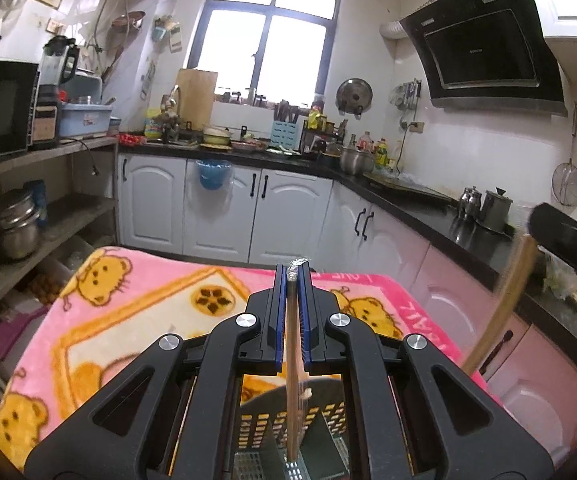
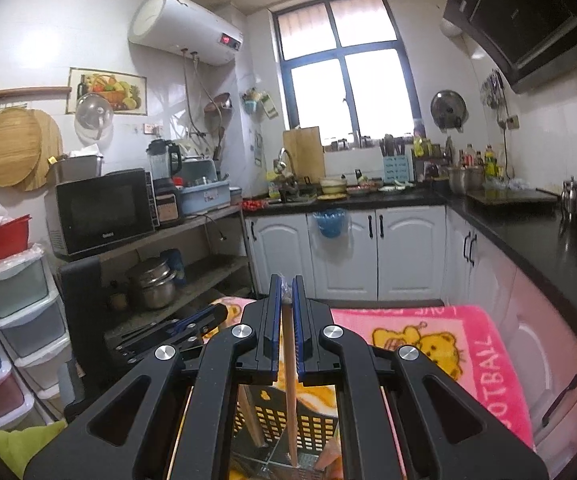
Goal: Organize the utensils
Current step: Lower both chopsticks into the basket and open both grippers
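Both tongs, left (image 1: 297, 270) and right (image 2: 287, 283), are clenched on 1 wooden utensil (image 1: 293, 392) each, handles hanging straight down into the black slotted holder (image 1: 320, 420) on the pink-blanketed tabletop (image 1: 128, 312), directly beneath.

Pink blanket (image 1: 136, 320) lies bare beyond the black slotted basket (image 1: 272, 420).

Both wrist views look forward and slightly down over the pink blanket (image 1: 136, 304) toward the window (image 2: 344, 64); each sees the black basket (image 1: 272, 424) close below, at frame bottom.
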`<control>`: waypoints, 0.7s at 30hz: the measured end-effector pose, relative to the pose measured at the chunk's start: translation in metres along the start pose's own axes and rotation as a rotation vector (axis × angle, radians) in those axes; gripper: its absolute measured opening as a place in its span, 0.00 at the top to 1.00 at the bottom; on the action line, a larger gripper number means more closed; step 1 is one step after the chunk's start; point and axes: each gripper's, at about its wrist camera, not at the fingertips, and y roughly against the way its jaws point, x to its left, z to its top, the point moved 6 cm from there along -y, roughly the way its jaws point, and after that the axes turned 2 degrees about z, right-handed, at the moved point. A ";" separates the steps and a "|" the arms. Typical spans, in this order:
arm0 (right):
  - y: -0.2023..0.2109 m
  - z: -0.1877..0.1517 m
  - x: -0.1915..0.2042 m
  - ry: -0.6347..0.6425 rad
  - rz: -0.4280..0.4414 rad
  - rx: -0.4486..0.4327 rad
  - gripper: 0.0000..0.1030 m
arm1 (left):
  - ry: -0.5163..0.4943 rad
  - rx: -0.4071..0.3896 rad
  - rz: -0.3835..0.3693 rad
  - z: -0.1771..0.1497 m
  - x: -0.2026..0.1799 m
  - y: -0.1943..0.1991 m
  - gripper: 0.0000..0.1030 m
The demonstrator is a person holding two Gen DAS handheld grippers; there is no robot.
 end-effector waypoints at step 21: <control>-0.017 -0.054 -0.021 -0.065 -0.030 0.079 0.93 | -0.014 0.072 -0.045 -0.045 -0.010 0.001 0.97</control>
